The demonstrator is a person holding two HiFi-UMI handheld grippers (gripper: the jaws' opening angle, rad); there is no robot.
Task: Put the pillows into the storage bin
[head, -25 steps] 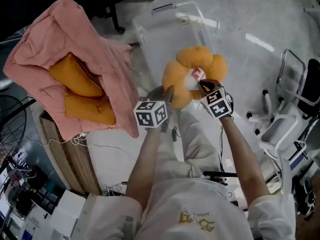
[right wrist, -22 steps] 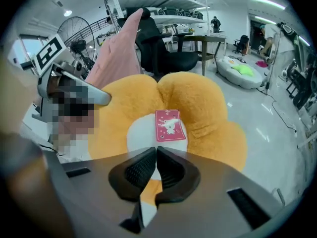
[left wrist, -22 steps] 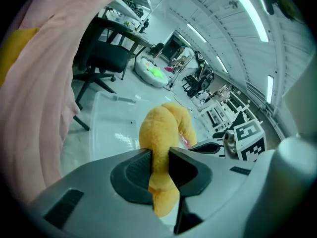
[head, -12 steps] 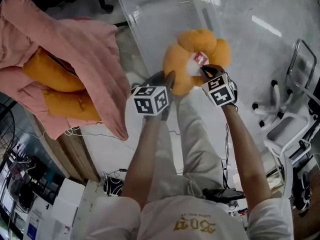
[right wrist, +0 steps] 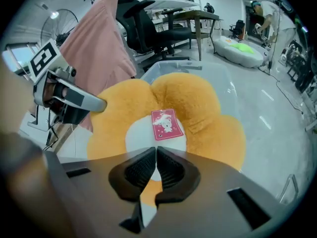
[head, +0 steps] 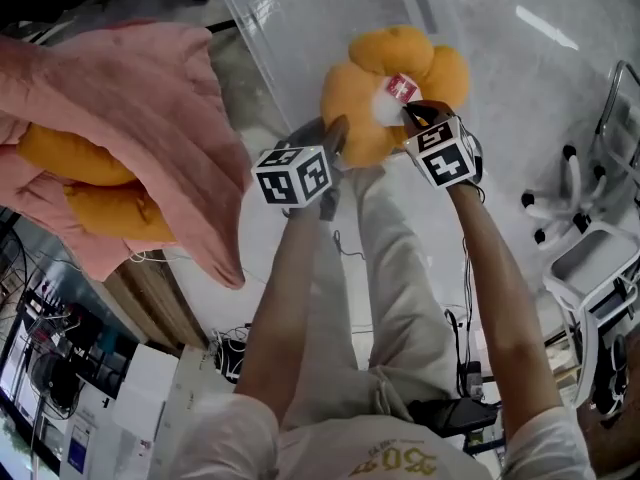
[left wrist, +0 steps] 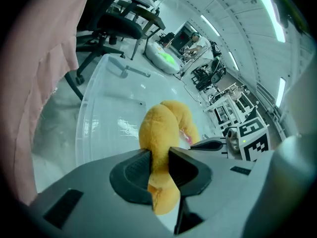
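Currently, the flower pillow [head: 395,88] hangs between both grippers over the near end of the clear storage bin [head: 290,38]. Compared with a second ago, the pillow and both grippers sit lower, and the bin fills more of the top of the head view.

The left gripper [head: 335,138] is clamped on one thick petal, so its jaws stand slightly apart with the plush squeezed between them. The right gripper [head: 412,118] is almost fully closed, pinching the thin edge of the pillow near the red tag [right wrist: 166,124].

The lowering stage appears well advanced, though the pillow does not yet rest in the bin and both grips remain in place. More orange pillows [head: 70,158] lie in the pink blanket [head: 150,98] at the left, so the task is judged far from complete.
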